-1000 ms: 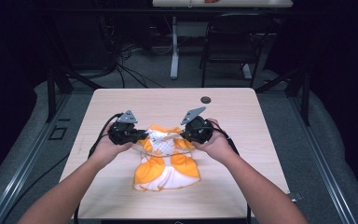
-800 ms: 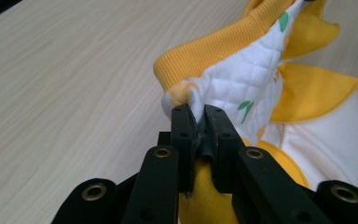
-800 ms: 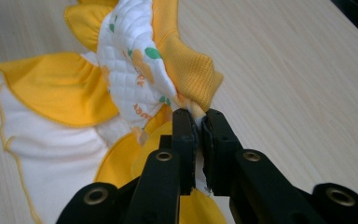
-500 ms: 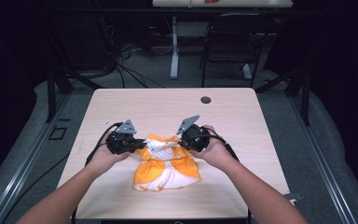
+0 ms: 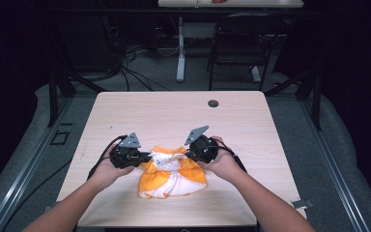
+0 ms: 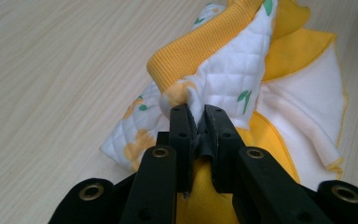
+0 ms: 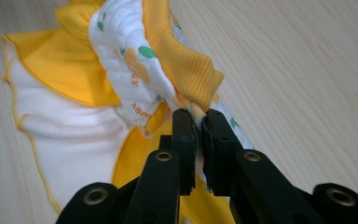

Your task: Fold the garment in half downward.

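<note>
High view | orange-and-white garment (image 5: 173,173) lies on worktop (image 5: 174,113), near edge | left gripper (image 5: 146,157) fingers (image 6: 182,135) clamp quilted cloth | right gripper (image 5: 189,154) fingers (image 7: 184,140) pinch its ribbed edge

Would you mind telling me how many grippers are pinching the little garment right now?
2. The left gripper is shut on the garment at its left upper edge, and the right gripper is shut on its right upper edge; both gripper views show fabric between closed jaws.
</note>
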Available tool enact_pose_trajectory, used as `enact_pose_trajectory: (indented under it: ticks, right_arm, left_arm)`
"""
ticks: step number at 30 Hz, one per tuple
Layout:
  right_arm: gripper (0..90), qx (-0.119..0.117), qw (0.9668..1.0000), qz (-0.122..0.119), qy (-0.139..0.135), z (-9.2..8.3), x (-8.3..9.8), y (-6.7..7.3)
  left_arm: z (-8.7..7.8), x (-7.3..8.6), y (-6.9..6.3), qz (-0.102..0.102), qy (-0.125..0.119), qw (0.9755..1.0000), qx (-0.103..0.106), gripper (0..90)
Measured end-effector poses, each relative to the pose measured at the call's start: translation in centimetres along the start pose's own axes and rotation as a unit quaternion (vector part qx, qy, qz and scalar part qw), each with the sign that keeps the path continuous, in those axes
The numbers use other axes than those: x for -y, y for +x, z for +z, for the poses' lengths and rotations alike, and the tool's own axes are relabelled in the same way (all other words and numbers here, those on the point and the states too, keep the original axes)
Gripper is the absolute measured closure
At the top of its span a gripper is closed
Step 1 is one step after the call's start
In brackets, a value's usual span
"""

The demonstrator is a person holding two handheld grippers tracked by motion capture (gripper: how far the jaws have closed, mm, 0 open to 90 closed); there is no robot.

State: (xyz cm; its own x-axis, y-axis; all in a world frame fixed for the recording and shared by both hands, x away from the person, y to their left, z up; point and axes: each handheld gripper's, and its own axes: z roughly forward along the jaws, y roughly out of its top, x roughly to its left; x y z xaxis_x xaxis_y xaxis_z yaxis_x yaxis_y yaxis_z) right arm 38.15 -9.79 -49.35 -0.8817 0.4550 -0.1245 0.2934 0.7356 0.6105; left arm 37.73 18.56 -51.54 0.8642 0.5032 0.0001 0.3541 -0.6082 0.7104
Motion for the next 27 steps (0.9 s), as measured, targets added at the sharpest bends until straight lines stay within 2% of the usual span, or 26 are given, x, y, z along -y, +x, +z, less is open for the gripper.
enact_pose_trajectory:
  ticks: [2, 5, 13, 15, 18, 21, 27]
  right_arm:
    - [83.4, 0.003, 1.0, -0.005, 0.008, 0.1, 0.2, 0.0]
    - [83.4, 0.0, 1.0, 0.004, 0.004, 0.3, 0.6, -0.1]
    - [83.4, -0.01, 0.9999, 0.005, 0.005, 0.3, 0.7, 0.4]
    - [83.4, -0.012, 0.9999, 0.01, -0.003, 0.4, 0.9, 0.6]
    - [83.3, -0.02, 0.9997, 0.012, 0.008, 0.6, 1.4, 0.7]
    - [83.1, -0.029, 0.9993, 0.024, -0.001, 0.6, 1.9, 1.0]
    - [82.9, -0.034, 0.9991, 0.026, -0.005, 0.8, 2.9, 1.8]
  left_arm:
    - [0.0, 0.3, -0.1, -0.005, -0.003, 0.9999, 0.009, 82.0]
    - [0.1, 0.5, -0.6, -0.005, -0.006, 0.9999, 0.012, 82.0]
    - [0.3, 1.3, -0.7, -0.017, -0.009, 0.9997, 0.017, 82.0]
    - [0.4, 1.5, -0.9, -0.02, -0.011, 0.9996, 0.016, 81.8]
    - [0.4, 1.9, -1.1, -0.026, -0.015, 0.9994, 0.019, 81.5]
    - [0.4, 2.2, -1.5, -0.023, -0.011, 0.9995, 0.018, 80.8]
    - [0.5, 2.8, -2.3, -0.015, -0.012, 0.9996, 0.022, 78.9]
